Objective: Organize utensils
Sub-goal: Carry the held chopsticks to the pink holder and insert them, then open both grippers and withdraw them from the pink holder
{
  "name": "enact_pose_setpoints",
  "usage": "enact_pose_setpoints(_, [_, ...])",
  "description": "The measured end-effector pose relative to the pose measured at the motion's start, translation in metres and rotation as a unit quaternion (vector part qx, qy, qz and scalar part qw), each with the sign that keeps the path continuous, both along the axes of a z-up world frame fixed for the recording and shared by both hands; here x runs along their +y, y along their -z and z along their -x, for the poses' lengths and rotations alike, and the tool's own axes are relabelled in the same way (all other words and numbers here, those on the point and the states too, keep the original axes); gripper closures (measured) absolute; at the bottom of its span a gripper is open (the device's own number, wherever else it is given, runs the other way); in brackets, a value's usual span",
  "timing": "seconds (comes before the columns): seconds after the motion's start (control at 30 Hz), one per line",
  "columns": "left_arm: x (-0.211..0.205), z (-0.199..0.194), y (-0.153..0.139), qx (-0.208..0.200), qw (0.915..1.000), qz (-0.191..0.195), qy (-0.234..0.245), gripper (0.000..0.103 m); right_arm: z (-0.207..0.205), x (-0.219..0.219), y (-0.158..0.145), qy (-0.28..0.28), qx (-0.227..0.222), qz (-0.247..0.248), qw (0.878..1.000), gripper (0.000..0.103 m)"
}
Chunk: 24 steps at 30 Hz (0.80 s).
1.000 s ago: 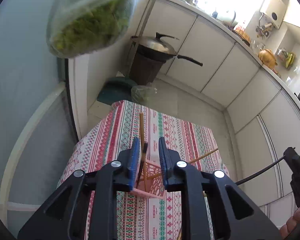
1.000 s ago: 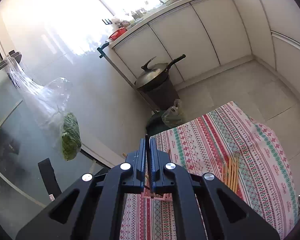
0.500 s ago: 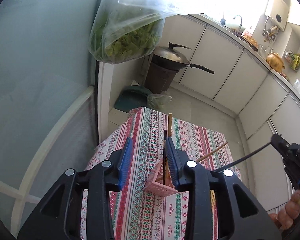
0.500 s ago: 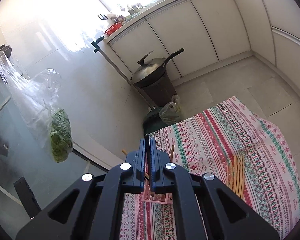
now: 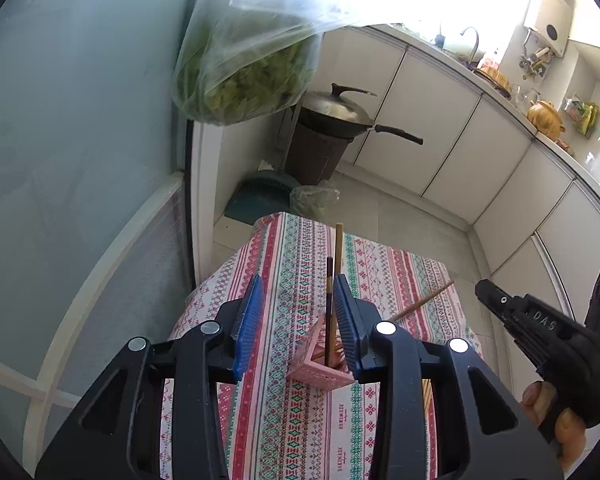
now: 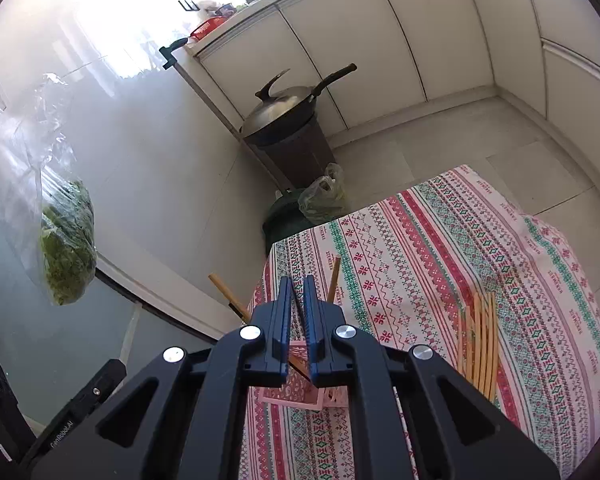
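Note:
A pink utensil holder [image 5: 320,372] stands on the patterned tablecloth [image 5: 300,420] with a few chopsticks [image 5: 336,260] standing in it. My left gripper [image 5: 298,312] is open above it, the chopsticks beside its right finger. In the right wrist view my right gripper [image 6: 296,304] is slightly open over the holder [image 6: 296,394], with a dark chopstick [image 6: 300,308] loose in the narrow gap. A bundle of light chopsticks [image 6: 478,340] lies on the cloth at the right. The right gripper also shows in the left wrist view [image 5: 484,288].
A bag of greens [image 5: 244,80] hangs by the glass door at the left. A wok on a dark bin [image 5: 332,120] and a green bag [image 5: 312,200] stand on the floor beyond the table. White cabinets [image 5: 460,140] line the back.
My left gripper has opened wide and let go of the chopstick, which now stands in the holder. My right gripper has opened slightly. Both cameras have risen and tilted.

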<state>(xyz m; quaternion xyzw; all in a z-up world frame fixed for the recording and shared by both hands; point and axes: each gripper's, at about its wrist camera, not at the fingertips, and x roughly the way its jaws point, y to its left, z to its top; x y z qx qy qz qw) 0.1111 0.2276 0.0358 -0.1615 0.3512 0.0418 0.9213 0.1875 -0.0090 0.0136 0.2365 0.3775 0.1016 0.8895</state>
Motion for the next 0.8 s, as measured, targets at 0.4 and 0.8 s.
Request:
enact_pose_setpoints(0.4, [-0.03, -0.001, 0.0, -0.002, 0.9995, -0.019, 0.023, 0.064, 0.018, -0.011, -0.006, -0.008, -0.011, 0.042, 0.999, 0.095])
enact_pose_setpoints(0.8, [-0.059, -0.001, 0.003, -0.001, 0.9982, -0.048, 0.037, 0.04, 0.032, -0.014, -0.001, -0.015, -0.016, 0.11, 0.994, 0.075])
